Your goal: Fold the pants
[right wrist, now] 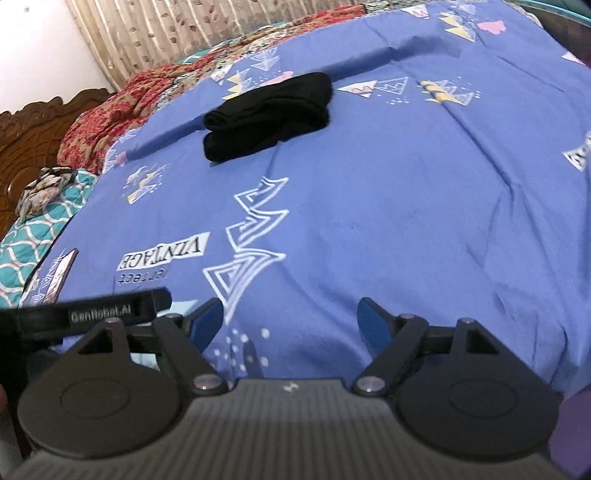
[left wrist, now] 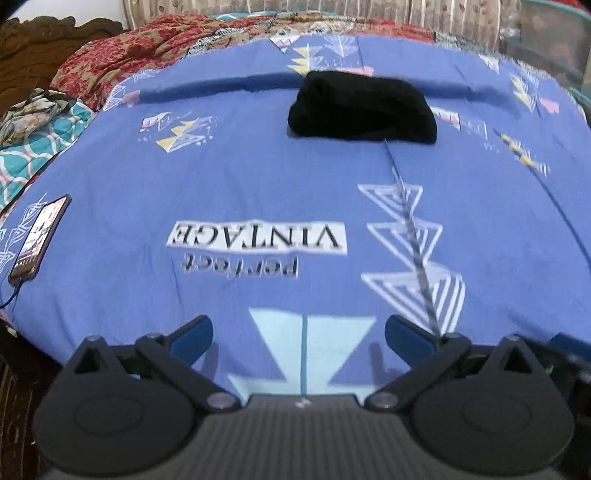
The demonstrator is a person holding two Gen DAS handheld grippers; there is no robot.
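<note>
A bed covered by a blue printed bedsheet (left wrist: 258,177) forms the work surface, with a carved wooden headboard (right wrist: 22,147) and a striped curtain (right wrist: 177,33) behind it. The left gripper (left wrist: 299,332) is seen low over the near part of the sheet, its jaws spread wide with nothing between them but bare fabric. The right gripper (right wrist: 290,321) is likewise held open and empty, just beside the left one, whose body shows at its left edge. Further out, the black pants (left wrist: 360,109) are found lying well apart from both claws, toward the far side of the bed, already gathered into a compact, layered bundle (right wrist: 269,114). A phone (left wrist: 38,236) rests on the sheet's left edge. The folding is judged complete or nearly so, the garment released. Should tidying be wanted, a long forward reach would be required; otherwise only withdrawal remains.
</note>
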